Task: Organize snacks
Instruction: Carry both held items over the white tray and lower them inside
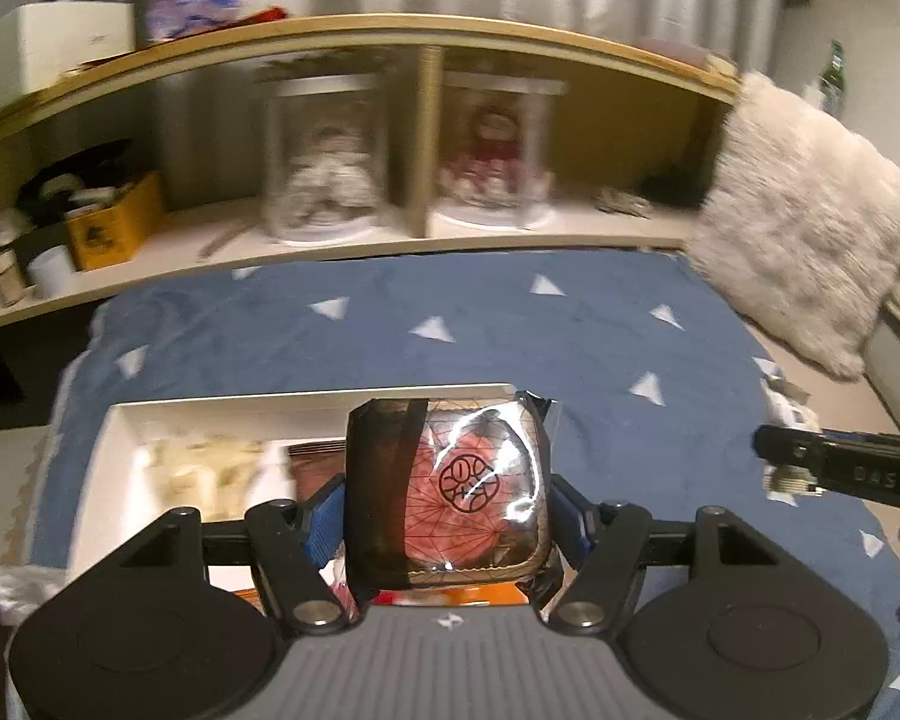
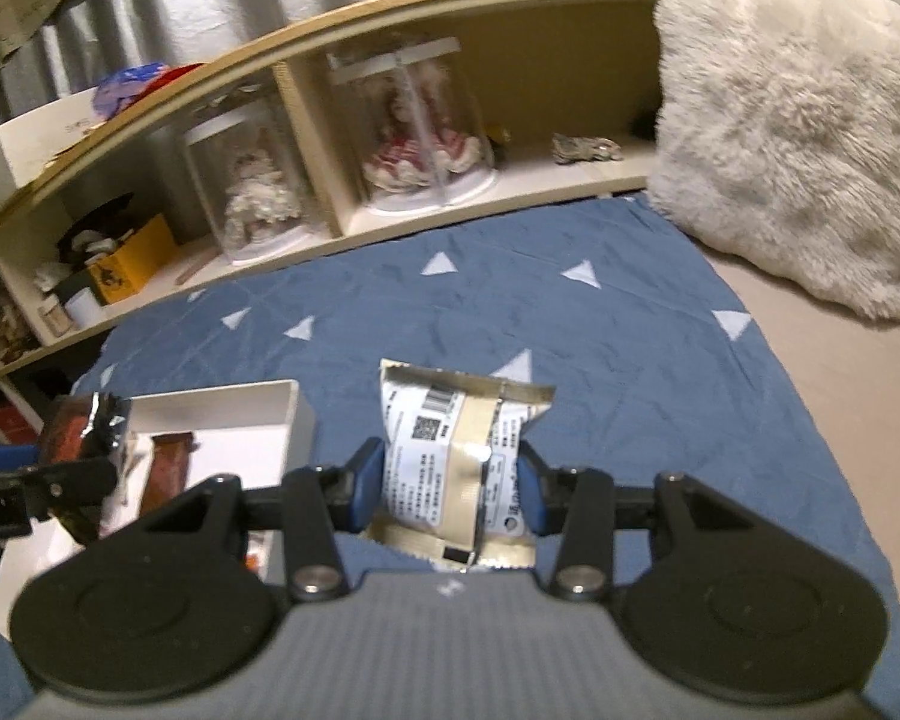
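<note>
My left gripper point(image 1: 447, 507) is shut on a red and black snack packet point(image 1: 450, 492) and holds it above the white box point(image 1: 306, 399) on the blue blanket. The box holds several snacks, among them a brown packet point(image 1: 315, 468). My right gripper point(image 2: 447, 480) is shut on a white and cream snack packet point(image 2: 450, 462) with its printed back facing me, just right of the white box point(image 2: 258, 402). The left gripper and its red packet point(image 2: 75, 432) show at the left edge of the right wrist view. The right gripper also shows in the left wrist view point(image 1: 840, 468).
A blue blanket point(image 2: 570, 348) with white triangles covers the bed. A wooden shelf point(image 2: 450, 12) behind holds two clear domes with dolls point(image 2: 420, 132), a yellow box point(image 2: 132, 270) and small clutter. A fluffy white pillow point(image 2: 792, 120) lies at the right.
</note>
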Tool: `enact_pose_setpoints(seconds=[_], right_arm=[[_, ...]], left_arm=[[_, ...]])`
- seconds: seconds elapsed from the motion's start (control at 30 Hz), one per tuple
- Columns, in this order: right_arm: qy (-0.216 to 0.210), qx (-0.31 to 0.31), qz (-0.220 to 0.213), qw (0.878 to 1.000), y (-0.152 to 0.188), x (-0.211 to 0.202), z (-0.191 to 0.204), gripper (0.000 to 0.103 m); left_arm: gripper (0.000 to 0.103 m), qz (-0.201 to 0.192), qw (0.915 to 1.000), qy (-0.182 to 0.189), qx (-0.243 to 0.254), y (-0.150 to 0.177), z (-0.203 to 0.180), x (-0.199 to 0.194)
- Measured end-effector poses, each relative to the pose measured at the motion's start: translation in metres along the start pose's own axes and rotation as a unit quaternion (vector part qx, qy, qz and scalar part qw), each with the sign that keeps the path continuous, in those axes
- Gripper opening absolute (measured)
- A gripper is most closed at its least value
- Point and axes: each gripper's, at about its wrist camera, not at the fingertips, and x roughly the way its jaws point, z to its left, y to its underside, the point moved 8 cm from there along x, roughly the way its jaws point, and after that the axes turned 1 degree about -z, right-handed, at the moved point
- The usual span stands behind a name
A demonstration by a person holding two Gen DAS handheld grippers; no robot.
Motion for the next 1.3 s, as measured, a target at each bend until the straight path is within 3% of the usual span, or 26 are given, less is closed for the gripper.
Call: enact_pose_setpoints(seconds=[0.17,0.37,0.5,0.63,0.77,1.0,1.3], right_arm=[[-0.015,-0.015,-0.003,1.0,-0.001,-0.001,0.023,0.051],[-0.033,-0.031,0.005,0.999,0.003,0.004,0.053,0.051],[-0.037,-0.045,0.012,0.998,0.005,0.012,0.068,0.051],[-0.039,-0.057,0.015,0.997,0.006,0.016,0.086,0.051],[-0.044,-0.066,0.015,0.997,0.002,0.023,0.102,0.051],[-0.043,-0.087,0.013,0.995,-0.006,0.038,0.123,0.051],[-0.058,-0.073,0.045,0.995,-0.01,0.077,0.145,0.051]], left_arm=[[0.068,-0.001,0.9993,-0.037,-0.008,0.006,0.043,-0.01],[0.068,0.015,0.9938,-0.11,0.008,0.024,0.095,-0.012],[0.068,0.04,0.9868,-0.155,0.026,0.041,0.122,0.001],[0.068,0.063,0.9815,-0.175,0.046,0.053,0.137,0.019],[0.068,0.078,0.9713,-0.204,0.093,0.059,0.142,0.037],[0.068,0.107,0.9638,-0.21,0.125,0.07,0.14,0.057],[0.068,0.108,0.9778,-0.157,0.087,0.07,0.13,0.059]])
